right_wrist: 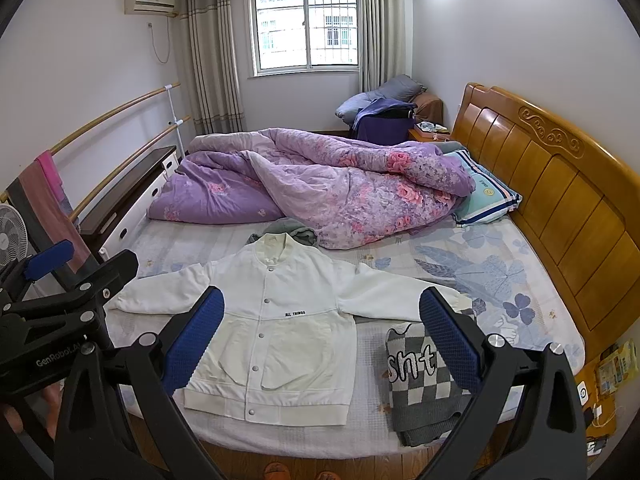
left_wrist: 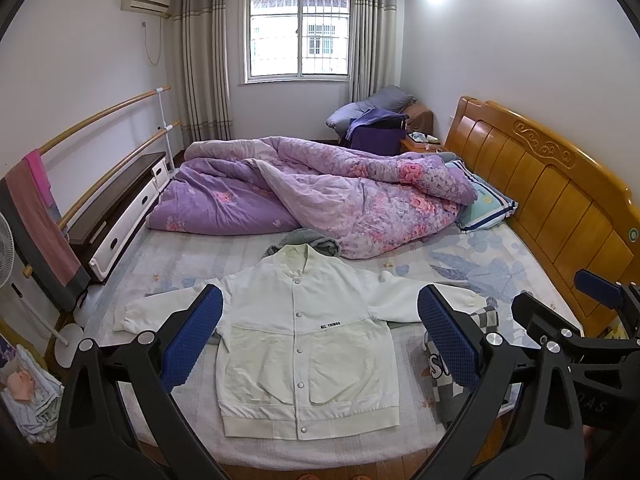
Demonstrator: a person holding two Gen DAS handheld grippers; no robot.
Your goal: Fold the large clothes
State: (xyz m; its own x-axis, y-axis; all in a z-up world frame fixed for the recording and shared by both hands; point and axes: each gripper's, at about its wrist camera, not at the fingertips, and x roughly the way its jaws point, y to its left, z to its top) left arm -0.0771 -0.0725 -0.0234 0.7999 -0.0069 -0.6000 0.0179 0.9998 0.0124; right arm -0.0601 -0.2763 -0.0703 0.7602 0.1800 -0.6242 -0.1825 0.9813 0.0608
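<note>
White jacket point(left_wrist: 304, 340) flat on bed point(left_wrist: 180, 256) ahead of both hand-held grippers, left point(left_wrist: 320, 340) and right point(right_wrist: 322, 340) spread wide, checkered sweater point(right_wrist: 424, 384) just right, hem near bed edge.

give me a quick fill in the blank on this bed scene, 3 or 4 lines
The white jacket lies flat on the bed with its sleeves spread and its front snapped ____.
The folded sweater beside the jacket has a gray and white ____ pattern.
The heaped quilt behind the jacket is mostly ____ with pink flowers.
Both grippers' jaws are ____, holding nothing.

Missing words: shut; checkered; purple; open
</note>
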